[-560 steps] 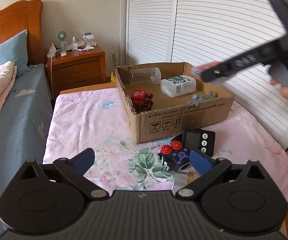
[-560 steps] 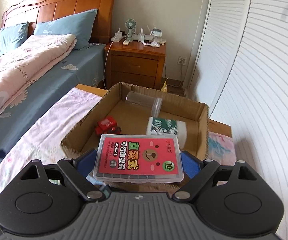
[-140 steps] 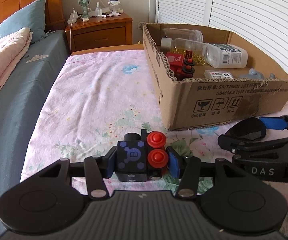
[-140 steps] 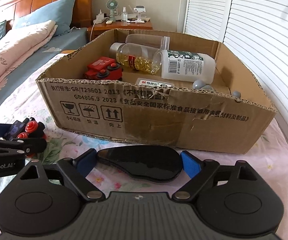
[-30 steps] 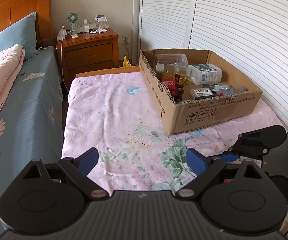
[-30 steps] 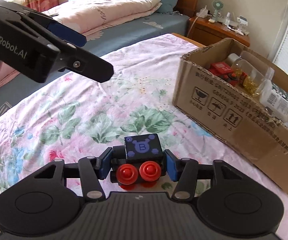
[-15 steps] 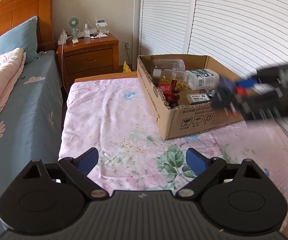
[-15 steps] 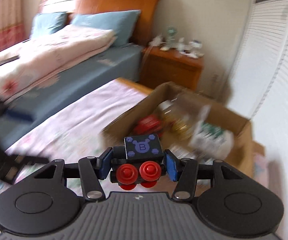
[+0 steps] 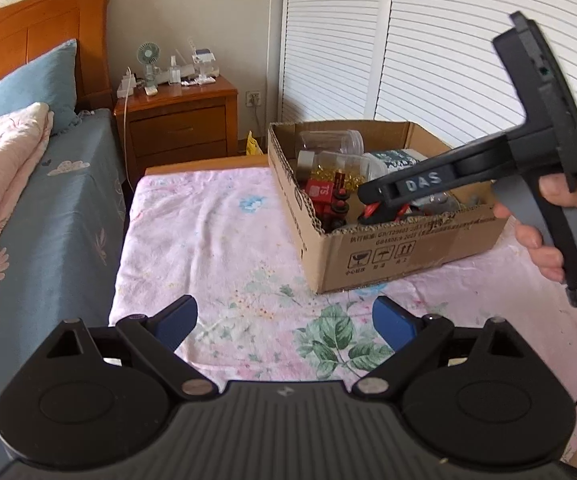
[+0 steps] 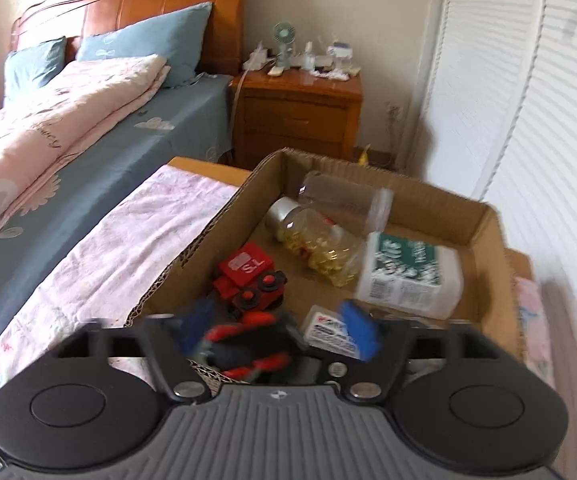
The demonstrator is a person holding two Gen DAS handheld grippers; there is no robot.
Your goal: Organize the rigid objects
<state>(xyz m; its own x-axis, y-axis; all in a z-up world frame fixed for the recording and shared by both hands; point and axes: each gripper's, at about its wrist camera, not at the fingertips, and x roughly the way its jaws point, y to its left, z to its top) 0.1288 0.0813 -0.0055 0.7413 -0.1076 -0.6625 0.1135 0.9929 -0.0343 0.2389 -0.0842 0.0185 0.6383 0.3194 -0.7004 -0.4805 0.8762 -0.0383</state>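
The cardboard box (image 9: 404, 248) stands on the flowered cloth; it also shows in the right wrist view (image 10: 440, 200). Inside lie a red toy train (image 10: 248, 276), a clear empty jar (image 10: 344, 196), a bottle of yellow capsules (image 10: 316, 240), a white bottle (image 10: 408, 276) and a small flat case (image 10: 330, 332). My right gripper (image 10: 276, 334) is over the box's near edge with its jaws spread, and the dark toy train with red wheels (image 10: 248, 348) is blurred between them, tilted and loose. From the left wrist view the right gripper (image 9: 372, 204) reaches into the box. My left gripper (image 9: 284, 320) is open and empty.
A bed with blue sheet and pink quilt (image 10: 48, 120) runs along the left. A wooden nightstand (image 9: 176, 120) with a small fan stands behind. White louvred doors (image 9: 448, 60) are on the right. The flowered cloth (image 9: 216, 248) lies left of the box.
My right gripper has moved over the box and opened; the dark toy train has left its grip and tipped. The left gripper stays open and has barely moved.
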